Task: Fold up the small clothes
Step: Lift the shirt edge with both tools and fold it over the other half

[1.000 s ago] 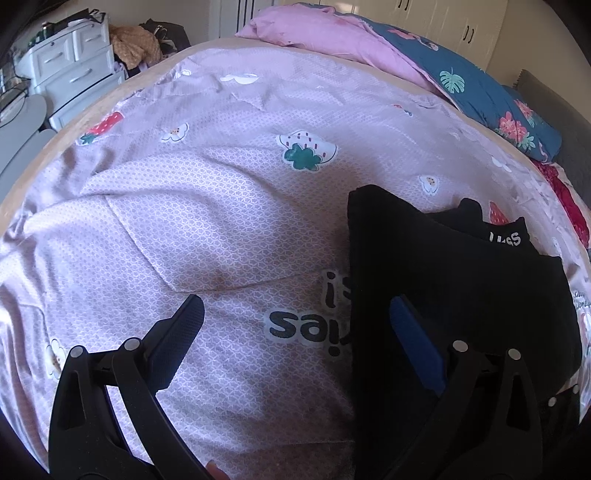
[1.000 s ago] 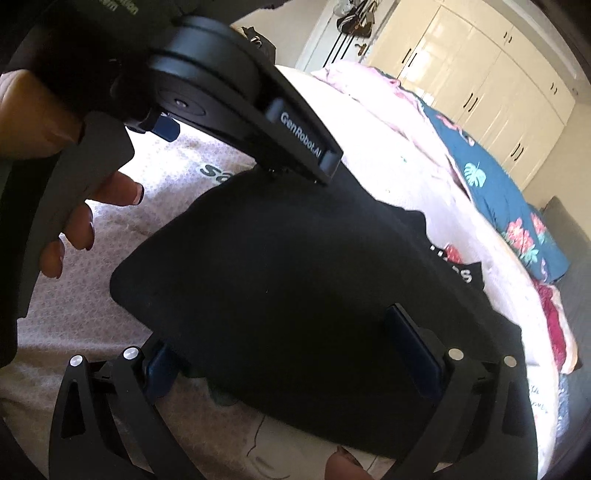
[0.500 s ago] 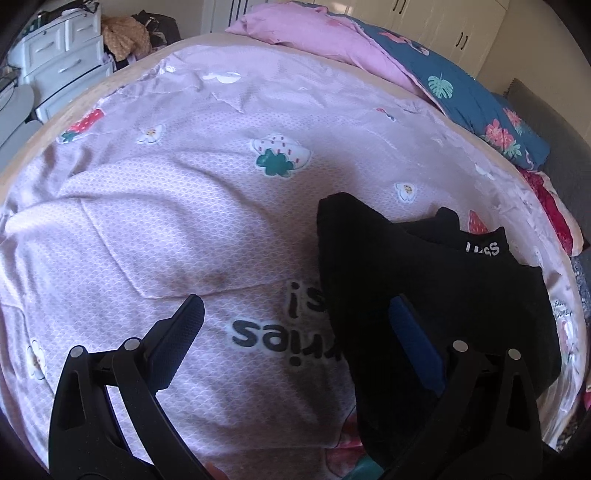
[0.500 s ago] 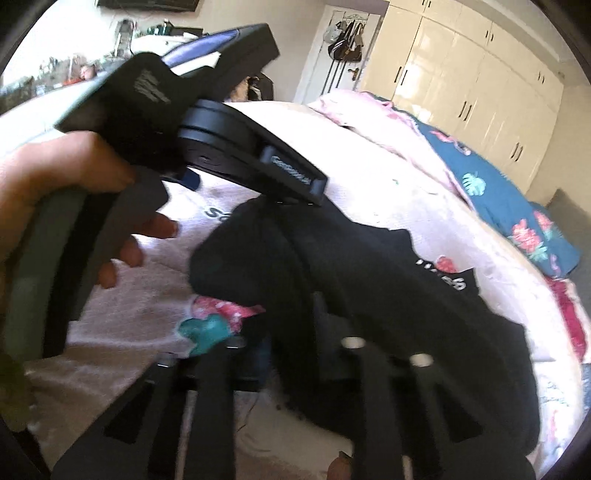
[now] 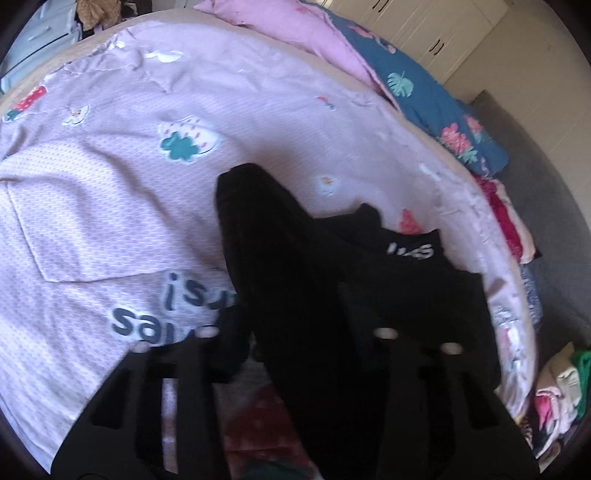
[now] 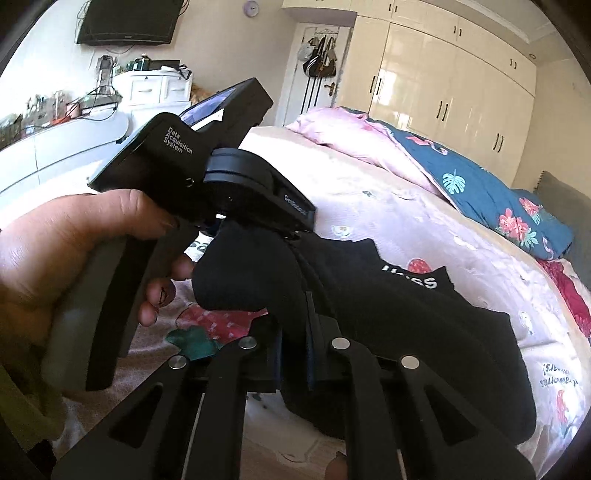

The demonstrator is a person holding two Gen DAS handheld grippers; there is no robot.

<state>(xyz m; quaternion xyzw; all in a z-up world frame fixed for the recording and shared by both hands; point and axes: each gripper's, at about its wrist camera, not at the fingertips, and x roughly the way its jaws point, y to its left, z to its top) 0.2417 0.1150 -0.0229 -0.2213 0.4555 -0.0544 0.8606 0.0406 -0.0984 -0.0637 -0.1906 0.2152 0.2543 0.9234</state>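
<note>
A black garment [image 5: 332, 266] with white lettering [image 5: 410, 251] lies on a lilac strawberry-print quilt [image 5: 129, 184]. In the left wrist view my left gripper [image 5: 291, 325] has its jaws closing, with a bunched fold of the black cloth filling the gap between them. The right wrist view shows that same left gripper [image 6: 299, 230], held by a person's hand [image 6: 74, 240], with the garment [image 6: 406, 325] raised at its tip. My right gripper [image 6: 293, 350] is shut on the garment's near edge, its blue pads pressed against the cloth.
A pink pillow [image 5: 288, 29] and a blue floral blanket [image 5: 424, 92] lie at the bed's far side. A pile of small clothes [image 5: 561, 391] sits off the bed's right edge. Cream wardrobes [image 6: 443, 92] and a white drawer unit [image 6: 159, 88] stand beyond.
Both grippers stood wide open a second ago; the right closed on the garment first, then the left closed in. The garment's near edge has lifted off the quilt and bunched up.
</note>
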